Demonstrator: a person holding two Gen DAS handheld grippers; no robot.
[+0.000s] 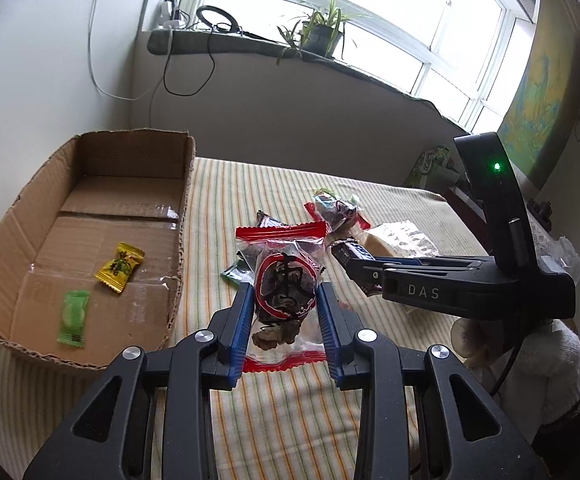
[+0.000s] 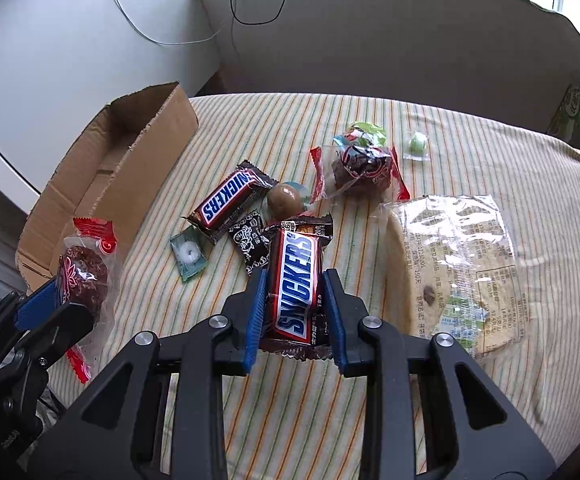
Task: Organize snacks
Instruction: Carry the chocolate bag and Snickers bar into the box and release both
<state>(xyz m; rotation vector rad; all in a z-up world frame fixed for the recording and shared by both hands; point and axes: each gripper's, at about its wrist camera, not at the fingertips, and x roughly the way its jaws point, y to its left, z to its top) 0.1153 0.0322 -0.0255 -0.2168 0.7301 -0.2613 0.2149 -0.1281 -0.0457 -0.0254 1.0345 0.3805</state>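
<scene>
My left gripper [image 1: 283, 294] is shut on a red-edged clear date snack pack [image 1: 284, 280], held above the striped cloth just right of the cardboard box [image 1: 90, 240]. The box holds a yellow candy [image 1: 120, 267] and a green candy [image 1: 74, 318]. My right gripper [image 2: 295, 280] is shut on a Snickers bar [image 2: 296, 284] over the snack pile. In the right wrist view the left gripper [image 2: 50, 300] with its date pack [image 2: 84, 280] shows at left, beside the box [image 2: 130, 176].
On the cloth lie a second Snickers bar [image 2: 228, 202], a round brown sweet [image 2: 285, 201], a dark small packet [image 2: 250, 246], a teal mint [image 2: 189, 254], another red date pack [image 2: 360, 170], a green sweet [image 2: 417, 145] and a large clear pastry bag [image 2: 454, 264].
</scene>
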